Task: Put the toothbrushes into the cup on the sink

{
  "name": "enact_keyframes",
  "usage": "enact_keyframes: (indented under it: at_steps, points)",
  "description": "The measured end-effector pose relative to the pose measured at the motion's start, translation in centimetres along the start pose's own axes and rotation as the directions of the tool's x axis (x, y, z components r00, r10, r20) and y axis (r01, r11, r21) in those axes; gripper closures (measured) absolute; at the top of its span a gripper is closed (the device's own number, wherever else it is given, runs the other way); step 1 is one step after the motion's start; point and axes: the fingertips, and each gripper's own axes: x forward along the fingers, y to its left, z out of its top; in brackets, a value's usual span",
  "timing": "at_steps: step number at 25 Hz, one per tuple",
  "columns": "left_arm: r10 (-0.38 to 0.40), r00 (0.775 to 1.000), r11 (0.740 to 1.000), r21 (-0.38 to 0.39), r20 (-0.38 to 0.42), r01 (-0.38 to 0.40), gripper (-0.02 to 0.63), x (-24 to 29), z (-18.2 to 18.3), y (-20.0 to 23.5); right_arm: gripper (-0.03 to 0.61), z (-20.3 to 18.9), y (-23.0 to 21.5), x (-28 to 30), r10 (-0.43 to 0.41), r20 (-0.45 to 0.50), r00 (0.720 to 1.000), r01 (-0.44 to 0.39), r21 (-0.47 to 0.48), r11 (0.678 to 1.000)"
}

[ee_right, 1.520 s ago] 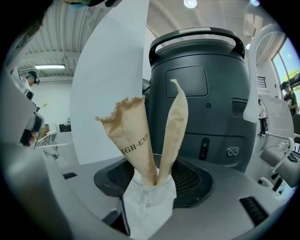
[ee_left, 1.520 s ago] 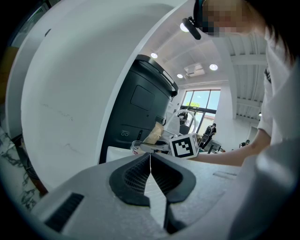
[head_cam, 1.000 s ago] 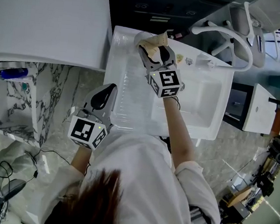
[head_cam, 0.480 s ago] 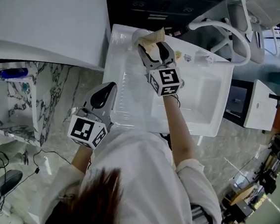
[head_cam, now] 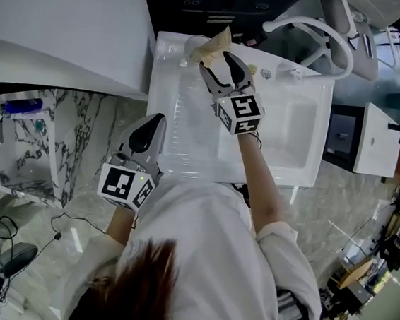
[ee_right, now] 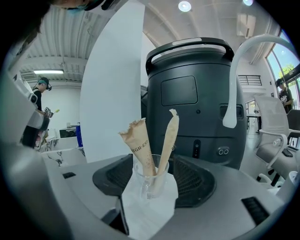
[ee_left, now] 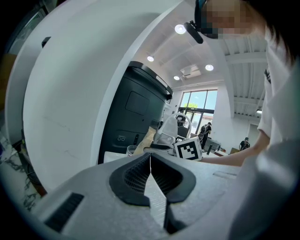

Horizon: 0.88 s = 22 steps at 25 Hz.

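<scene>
A clear glass cup [ee_right: 151, 180] stands at the sink's back left corner [head_cam: 194, 46]. Two paper-wrapped toothbrushes, one wide [ee_right: 140, 145] and one slim [ee_right: 168, 136], stand upright in it, and their tan paper [head_cam: 216, 44] shows from above. My right gripper [head_cam: 222, 67] is open, with one jaw on each side of the cup and not touching it [ee_right: 152, 190]. My left gripper [head_cam: 146, 134] hangs over the sink's near left edge, close to the person's body. It is shut on nothing [ee_left: 150, 158].
The white sink [head_cam: 188, 140] has a basin at the right and a faucet [head_cam: 294, 73] on its back rim. A tall black machine [ee_right: 192, 93] stands behind the cup. A marble counter [head_cam: 96, 138] with a clear box [head_cam: 17, 144] lies at the left. A white chair [head_cam: 341, 35] is at the back right.
The right gripper stays open around the cup. The head view has shifted a little. The left gripper has not moved.
</scene>
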Motion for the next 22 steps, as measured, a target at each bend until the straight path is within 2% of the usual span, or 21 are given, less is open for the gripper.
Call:
enact_keyframes:
  at_steps: [7, 16, 22]
  points:
    - [-0.007, 1.0, 1.0, 0.009, 0.012, 0.007, 0.598, -0.8, 0.2, -1.2, 0.342, 0.9, -0.1, -1.9, -0.015, 0.017, 1.0, 0.015, -0.005, 1.0]
    - [-0.007, 0.998, 0.999, 0.05, 0.055, 0.004, 0.598, -2.2, 1.7, -2.5, 0.344, 3.6, -0.2, -4.4, 0.006, 0.063, 0.998, -0.004, -0.026, 1.0]
    - [-0.008, 0.998, 0.997, 0.078, 0.062, 0.003, 0.598, -2.6, 2.3, -3.6, 0.384, 5.8, -0.6, -6.4, -0.001, 0.092, 0.996, 0.006, -0.052, 0.999]
